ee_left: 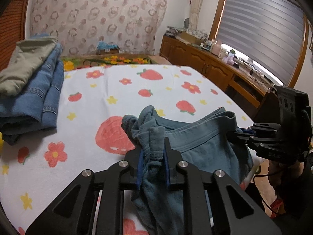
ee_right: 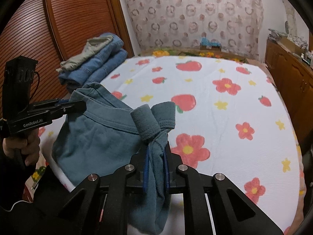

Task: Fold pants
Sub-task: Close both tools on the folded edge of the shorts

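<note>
step: pickup done, pants not yet spread; both tongs hold the waistband end clear of the bed, rest of the cloth hangs below and drapes onto the near edge
pants: teal-blue soft cotton pants (ee_left: 197,143), at the near edge of the white bedsheet printed with red strawberries and flowers (ee_left: 121,90), bunched, not flat
left gripper (ee_left: 152,164): clamped on a gathered wad of waistband fabric, blue pads pressing both sides
right gripper (ee_right: 156,168): clamped on the other waistband corner, a rolled fold of cloth poking out above the pads
next move (judgement): carry both grips further over the sheet, pull the hands apart to stretch the waistband, lay the legs out flat; needs even tension, or the bunched corners stay creased
risk (judgement): grips are on wads, not clean edges, so the cloth may slip or land twisted
left view only: wooden sideboard with clutter (ee_left: 211,58) under the grey roller blind (ee_left: 262,29) on the right; right gripper seen side-on at the far end of the waistband
right view only: brown slatted wardrobe door (ee_right: 64,19) on the left; a person's hand (ee_right: 25,146) around the left gripper's handle, dark sleeve below
both views: stack of folded blue denim jeans with an olive garment on top (ee_right: 93,62), far left on the bed, well apart from the teal pants
</note>
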`<state>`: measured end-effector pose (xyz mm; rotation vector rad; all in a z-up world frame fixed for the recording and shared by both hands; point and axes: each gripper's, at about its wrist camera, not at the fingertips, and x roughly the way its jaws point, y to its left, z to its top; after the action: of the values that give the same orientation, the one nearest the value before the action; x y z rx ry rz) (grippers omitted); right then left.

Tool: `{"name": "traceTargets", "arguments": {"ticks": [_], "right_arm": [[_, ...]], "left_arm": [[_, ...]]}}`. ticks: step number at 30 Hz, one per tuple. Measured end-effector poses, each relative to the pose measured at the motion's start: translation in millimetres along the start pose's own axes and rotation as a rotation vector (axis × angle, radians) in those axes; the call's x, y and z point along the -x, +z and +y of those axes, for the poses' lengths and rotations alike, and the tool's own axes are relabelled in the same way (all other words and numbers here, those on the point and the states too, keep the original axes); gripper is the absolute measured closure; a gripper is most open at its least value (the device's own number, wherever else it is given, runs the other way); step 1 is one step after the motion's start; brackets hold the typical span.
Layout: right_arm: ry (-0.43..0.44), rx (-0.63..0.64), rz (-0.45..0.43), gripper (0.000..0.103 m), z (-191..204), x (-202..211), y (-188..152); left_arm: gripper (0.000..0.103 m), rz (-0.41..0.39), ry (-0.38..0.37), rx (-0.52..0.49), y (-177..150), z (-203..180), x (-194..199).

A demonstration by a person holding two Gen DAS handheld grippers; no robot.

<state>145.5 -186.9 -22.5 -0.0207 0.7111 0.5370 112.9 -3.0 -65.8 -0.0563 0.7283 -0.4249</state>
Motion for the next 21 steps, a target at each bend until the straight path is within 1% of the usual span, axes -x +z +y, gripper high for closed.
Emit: {"name": "traceTargets", "arguments": {"ticks": [9,21], "right_arm": [[-0.003,0.019,-0.080,0.091,9,30,-1],[-0.006,0.072,-0.155,0.091,25,64,8]], "left_arm": [[0.085,-0.076,0.018,-0.022,4,-14,33],[0.085,-0.165,0.038,-0.051,17,-27,76]]}}
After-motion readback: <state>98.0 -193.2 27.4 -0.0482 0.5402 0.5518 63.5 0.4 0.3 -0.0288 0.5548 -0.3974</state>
